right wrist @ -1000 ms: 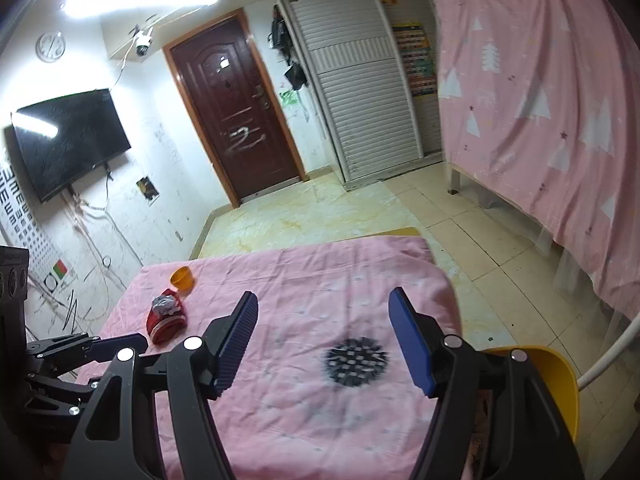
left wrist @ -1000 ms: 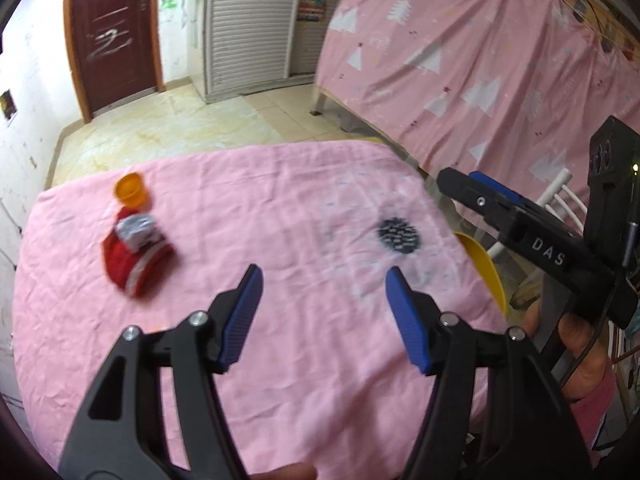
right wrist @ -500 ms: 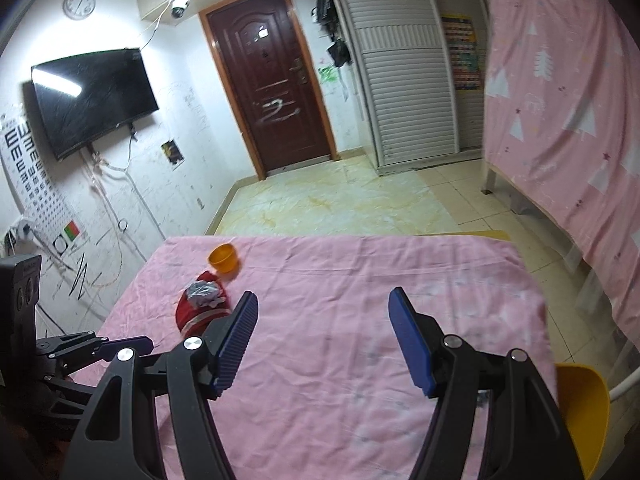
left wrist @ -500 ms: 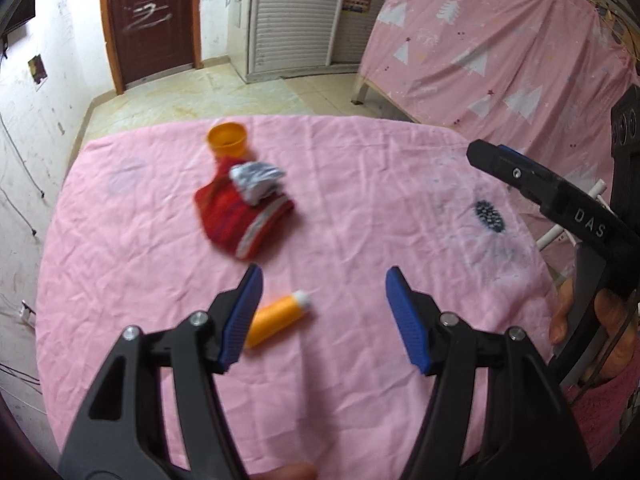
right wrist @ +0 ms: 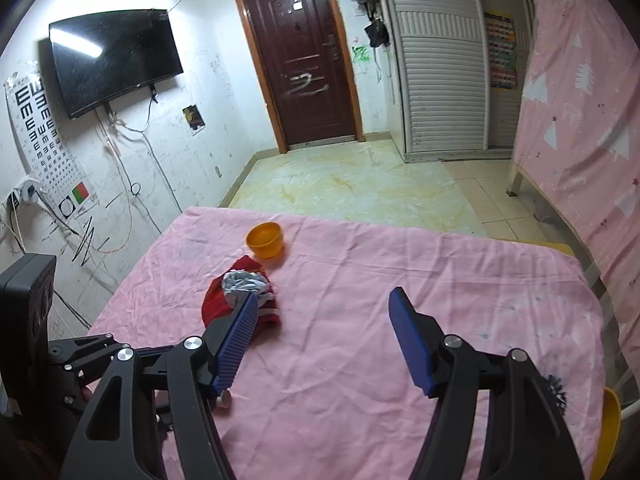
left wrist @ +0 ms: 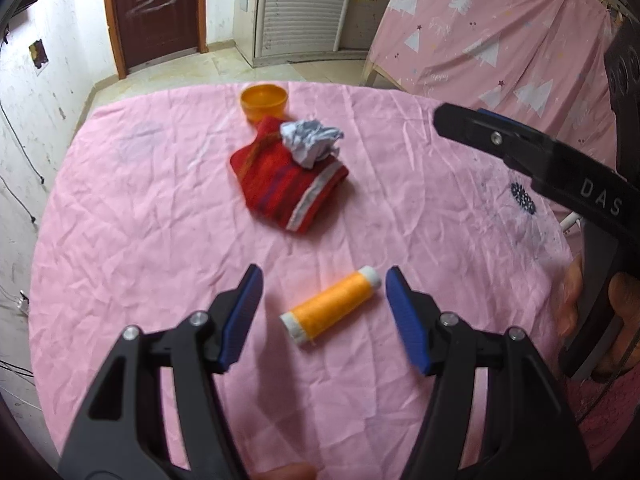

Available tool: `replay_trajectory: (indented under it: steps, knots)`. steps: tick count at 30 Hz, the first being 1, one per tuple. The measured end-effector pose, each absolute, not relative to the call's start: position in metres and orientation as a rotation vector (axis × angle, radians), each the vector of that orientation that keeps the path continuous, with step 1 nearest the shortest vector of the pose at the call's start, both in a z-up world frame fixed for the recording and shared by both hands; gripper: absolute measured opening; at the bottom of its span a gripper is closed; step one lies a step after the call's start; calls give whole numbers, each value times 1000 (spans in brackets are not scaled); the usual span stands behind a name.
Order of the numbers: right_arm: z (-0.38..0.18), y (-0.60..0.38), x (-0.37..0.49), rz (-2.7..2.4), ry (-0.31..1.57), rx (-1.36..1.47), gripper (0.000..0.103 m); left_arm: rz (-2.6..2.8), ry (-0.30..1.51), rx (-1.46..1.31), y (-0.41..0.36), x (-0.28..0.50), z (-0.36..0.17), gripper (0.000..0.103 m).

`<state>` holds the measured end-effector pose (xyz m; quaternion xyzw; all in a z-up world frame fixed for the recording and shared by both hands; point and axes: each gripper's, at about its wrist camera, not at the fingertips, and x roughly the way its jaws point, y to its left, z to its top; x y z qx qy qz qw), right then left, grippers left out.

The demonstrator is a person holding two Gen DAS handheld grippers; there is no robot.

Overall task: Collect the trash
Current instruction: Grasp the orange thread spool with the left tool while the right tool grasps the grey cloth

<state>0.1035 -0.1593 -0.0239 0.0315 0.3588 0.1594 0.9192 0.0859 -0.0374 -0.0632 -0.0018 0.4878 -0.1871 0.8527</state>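
1. Crumpled paper ball (left wrist: pixel 311 143): no clear long axis; rests on the red cloth (left wrist: pixel 286 188), well beyond the left gripper (left wrist: pixel 324 312), whose jaws stand wide and empty.
2. Orange thread spool (left wrist: pixel 334 305): lies between those jaws, axis diagonal, upper end toward the right jaw.
3. Orange bowl (right wrist: pixel 265 240): interior looks empty.
4. Right gripper (right wrist: pixel 324 340): jaws wide, empty; paper just beyond its left jaw.
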Motion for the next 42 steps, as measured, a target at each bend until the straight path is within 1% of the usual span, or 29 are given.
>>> replay_trajectory:
  steps: [6, 9, 11, 15, 17, 19, 23, 31, 33, 35, 42]
  knots:
    - [-29, -139, 115, 357, 758, 41, 62, -417, 1030, 19, -39, 87, -72, 61]
    - [-30, -130, 121, 373, 766, 31, 62, -422, 1019, 38, -43, 85, -73, 57]
    - [-32, -124, 125, 383, 773, 23, 62, -425, 1015, 47, -44, 84, -73, 47]
    - [-36, -111, 131, 402, 787, 3, 62, -426, 1001, 75, -46, 80, -73, 43]
    - [-39, -106, 135, 410, 796, -3, 62, -411, 986, 101, -48, 76, -75, 30]
    - [-42, -103, 138, 413, 805, -8, 62, -398, 977, 106, -45, 71, -76, 22]
    - [-51, -97, 145, 421, 828, -17, 62, -395, 974, 75, -37, 67, -77, 18]
    - [-57, -82, 150, 444, 832, -62, 61, -387, 978, 35, -26, 63, -76, 17]
    - [-58, -79, 151, 455, 838, -66, 39, -384, 982, 28, -26, 63, -74, 17]
    - [-60, -77, 151, 453, 845, -71, 28, -377, 983, 24, -25, 62, -73, 17]
    - [-55, -80, 144, 451, 821, -72, 28, -365, 985, 24, -23, 65, -71, 17]
